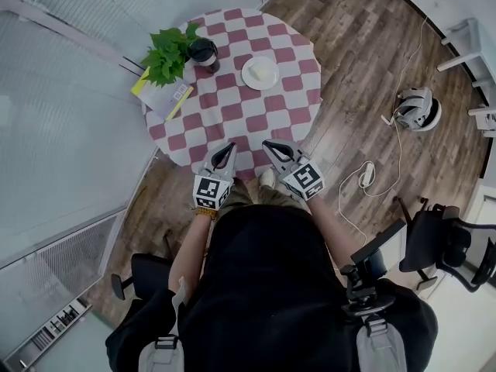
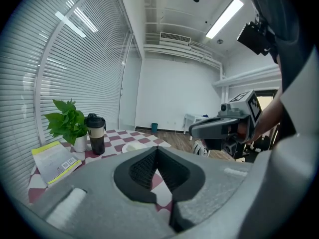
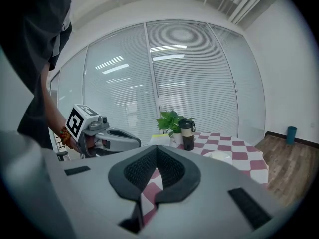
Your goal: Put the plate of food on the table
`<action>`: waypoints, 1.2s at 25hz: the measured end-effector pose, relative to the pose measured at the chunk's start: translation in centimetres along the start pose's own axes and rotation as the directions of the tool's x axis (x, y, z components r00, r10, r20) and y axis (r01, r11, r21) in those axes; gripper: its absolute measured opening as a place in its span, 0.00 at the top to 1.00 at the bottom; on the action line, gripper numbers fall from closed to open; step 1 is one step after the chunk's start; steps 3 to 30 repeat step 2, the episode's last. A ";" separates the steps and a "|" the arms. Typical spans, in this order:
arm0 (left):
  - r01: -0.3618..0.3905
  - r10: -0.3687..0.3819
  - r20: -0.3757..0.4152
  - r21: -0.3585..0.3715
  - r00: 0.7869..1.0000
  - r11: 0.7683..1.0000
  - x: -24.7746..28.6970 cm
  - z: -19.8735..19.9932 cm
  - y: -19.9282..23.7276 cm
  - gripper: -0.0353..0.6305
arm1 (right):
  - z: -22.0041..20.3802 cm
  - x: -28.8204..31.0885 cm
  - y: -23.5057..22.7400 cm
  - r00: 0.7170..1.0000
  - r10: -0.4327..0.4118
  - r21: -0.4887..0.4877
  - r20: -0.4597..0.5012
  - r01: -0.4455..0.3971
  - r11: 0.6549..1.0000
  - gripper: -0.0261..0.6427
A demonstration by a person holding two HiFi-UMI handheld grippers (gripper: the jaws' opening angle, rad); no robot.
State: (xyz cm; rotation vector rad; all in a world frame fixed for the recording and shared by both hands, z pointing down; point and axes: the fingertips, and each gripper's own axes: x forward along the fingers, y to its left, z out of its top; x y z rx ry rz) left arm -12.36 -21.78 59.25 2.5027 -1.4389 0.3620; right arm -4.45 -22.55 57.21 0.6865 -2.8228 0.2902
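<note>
Facing the round checkered tabletop point(image 1: 232, 111), the person holds both tools low at its near rim, side by side. On the left hand-held gripper point(image 1: 226, 150) the jaws are narrow, with the tips meeting and nothing between them. On the right hand-held gripper point(image 1: 271, 147) it is the same: tips together, empty.

The plate point(image 1: 260, 73), white with pale food on it, lies flat on the tabletop toward the far side, well apart from both grippers. A black bottle point(image 1: 204, 53) stands upright just left of the plate. The plant point(image 1: 167, 53) is beside the bottle at the left edge. A booklet point(image 1: 164, 95) lies flat by the plant, overhanging the rim.
</note>
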 end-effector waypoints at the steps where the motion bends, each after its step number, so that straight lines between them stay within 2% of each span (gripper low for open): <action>1: -0.002 0.002 0.000 -0.002 1.000 1.000 0.0 0.1 0.2 0.94 | -0.1 0.2 -0.1 1.000 -0.001 0.004 -0.004 0.001 1.000 0.95; 30: -0.003 0.003 -0.001 -0.004 1.000 1.000 0.0 0.2 0.5 0.94 | -0.1 0.3 -0.2 1.000 -0.003 0.008 -0.008 0.003 1.000 0.95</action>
